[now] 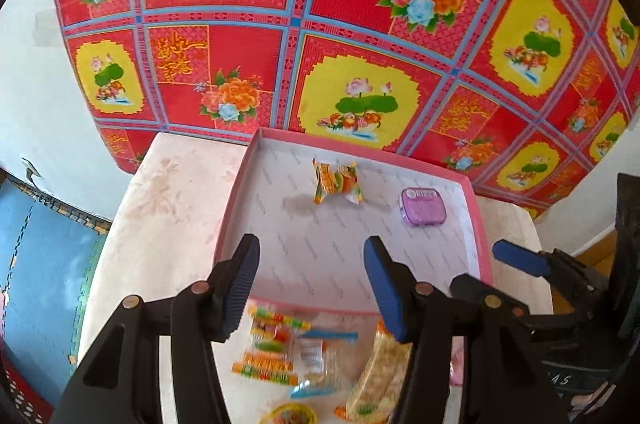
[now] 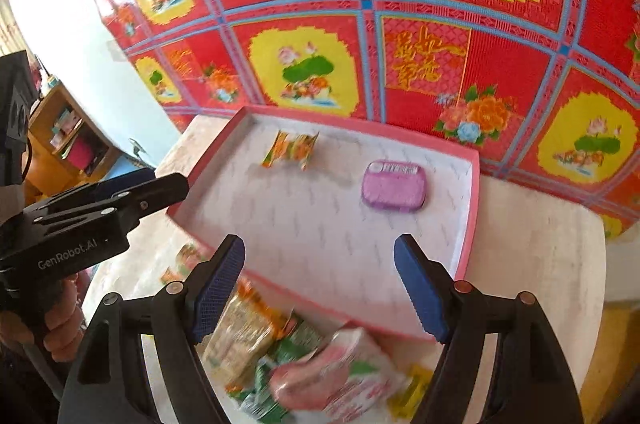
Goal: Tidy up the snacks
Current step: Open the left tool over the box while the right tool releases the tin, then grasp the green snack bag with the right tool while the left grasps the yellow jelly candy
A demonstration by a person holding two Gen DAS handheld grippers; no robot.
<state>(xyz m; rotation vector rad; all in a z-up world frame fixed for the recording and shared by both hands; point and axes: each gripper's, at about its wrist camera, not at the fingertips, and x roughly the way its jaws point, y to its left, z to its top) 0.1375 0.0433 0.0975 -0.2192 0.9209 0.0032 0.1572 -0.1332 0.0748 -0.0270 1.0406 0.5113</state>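
Note:
A shallow pink-rimmed box point(image 1: 234, 200) point(image 2: 474, 208) with a white lining lies on a pale table. Inside it are an orange-and-yellow candy packet point(image 1: 338, 182) point(image 2: 290, 148) and a purple snack tin point(image 1: 423, 207) point(image 2: 394, 186). Several loose snack packets point(image 1: 276, 348) point(image 2: 304, 368) lie on the table in front of the box. My left gripper point(image 1: 312, 288) is open and empty above the box's near edge. My right gripper point(image 2: 320, 288) is open and empty over the packets; it also shows in the left wrist view point(image 1: 520, 258).
A red, yellow and blue patterned cloth point(image 1: 360, 4) hangs right behind the table. A blue floor mat point(image 1: 44, 256) lies at the left. A wooden shelf point(image 2: 68, 136) stands at the far left of the right wrist view.

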